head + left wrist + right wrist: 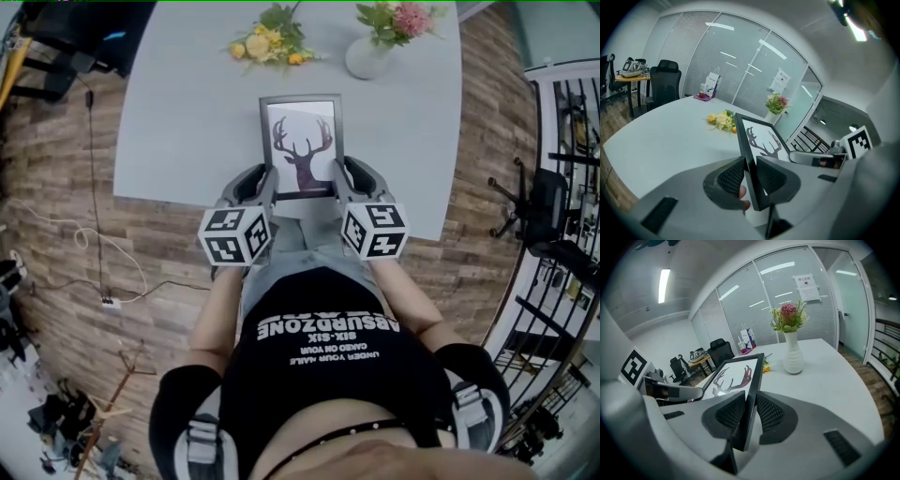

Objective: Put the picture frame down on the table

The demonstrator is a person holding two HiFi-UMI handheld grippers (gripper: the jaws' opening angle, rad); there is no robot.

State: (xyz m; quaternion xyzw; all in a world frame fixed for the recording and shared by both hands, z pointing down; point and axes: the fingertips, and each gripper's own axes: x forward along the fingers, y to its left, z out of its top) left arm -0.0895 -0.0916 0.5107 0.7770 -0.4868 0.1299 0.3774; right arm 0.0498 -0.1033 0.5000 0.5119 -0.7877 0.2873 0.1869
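Fingers of the left gripper and the right gripper clamp the two long sides of the picture frame in the head view: a thin black frame around a dark antlered deer head on white, held over the grey worktop's near edge. In the left gripper view ribbed black pads pinch its left edge. In the right gripper view the pads squeeze its right edge, the frame tilted, a white vase beyond.
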